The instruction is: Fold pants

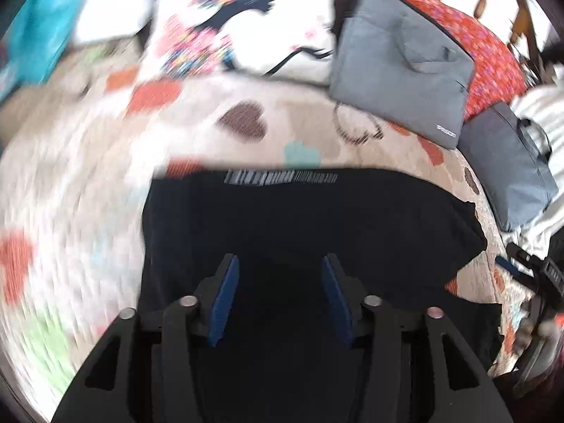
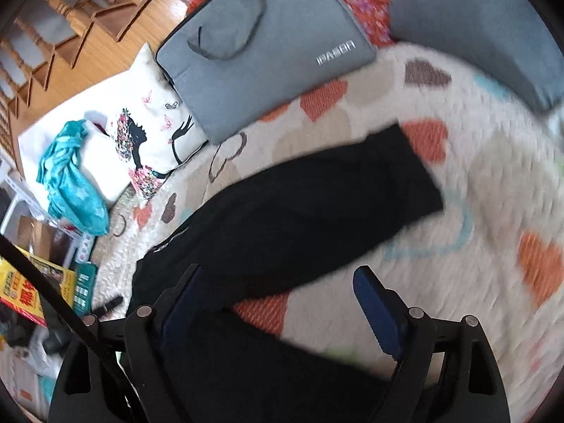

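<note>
Black pants [image 1: 310, 218] lie on a bed quilt printed with hearts [image 1: 105, 162]. In the left wrist view the waistband with a striped label is at the far edge. My left gripper [image 1: 280, 264] is open over the pants, holding nothing. In the right wrist view the pants [image 2: 317, 194] lie with one leg stretched to the upper right and another part running under the gripper. My right gripper [image 2: 278, 276] is open above the pants, its blue pads wide apart and empty. It also shows at the right edge of the left wrist view [image 1: 535, 282].
Two grey laptop bags [image 1: 402, 67] [image 1: 507, 165] lie at the far side of the quilt on a red floral cover [image 1: 493, 53]. A white pillow with a woman's silhouette [image 2: 141, 141] and a teal cloth [image 2: 70, 176] lie at the left. Wooden furniture [image 2: 70, 35] stands beyond.
</note>
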